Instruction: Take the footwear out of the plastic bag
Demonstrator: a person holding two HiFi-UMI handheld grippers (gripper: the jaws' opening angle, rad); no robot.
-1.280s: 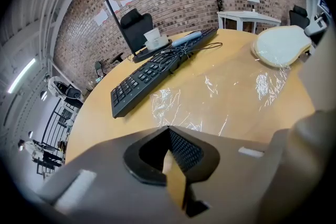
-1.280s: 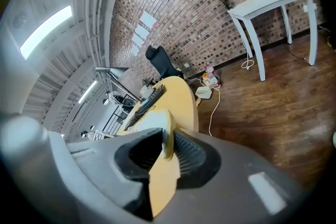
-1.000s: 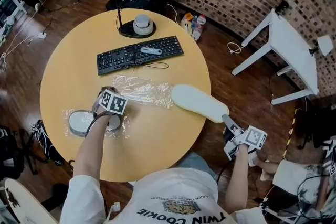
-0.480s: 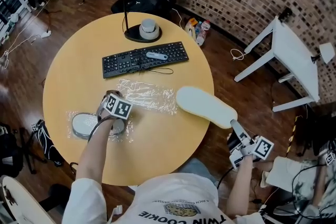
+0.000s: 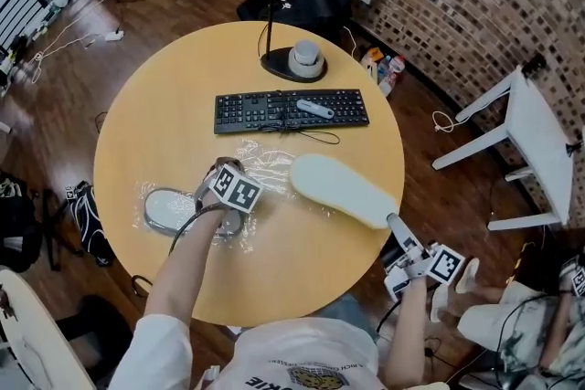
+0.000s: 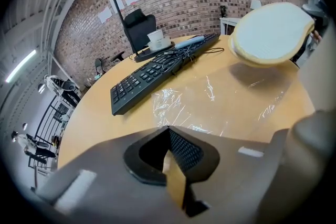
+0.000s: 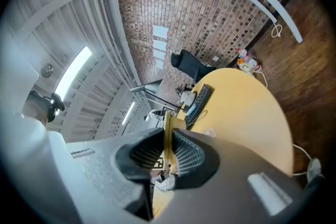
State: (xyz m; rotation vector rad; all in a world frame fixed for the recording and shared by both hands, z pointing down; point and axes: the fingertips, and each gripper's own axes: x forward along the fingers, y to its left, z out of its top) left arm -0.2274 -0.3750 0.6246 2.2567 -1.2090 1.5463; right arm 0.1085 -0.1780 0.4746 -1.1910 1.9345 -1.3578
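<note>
At the left, a second slipper (image 5: 171,209) lies wrapped in plastic on the surface (image 5: 174,114). The left gripper (image 6: 168,131) is closed, apparently pinching the emptied bag (image 5: 274,164). Right of it the freed slipper (image 5: 340,188) hangs level, its rim clamped in the right gripper (image 5: 400,235). Such a thin edge hold could let it pivot and drop to the floor.
</note>
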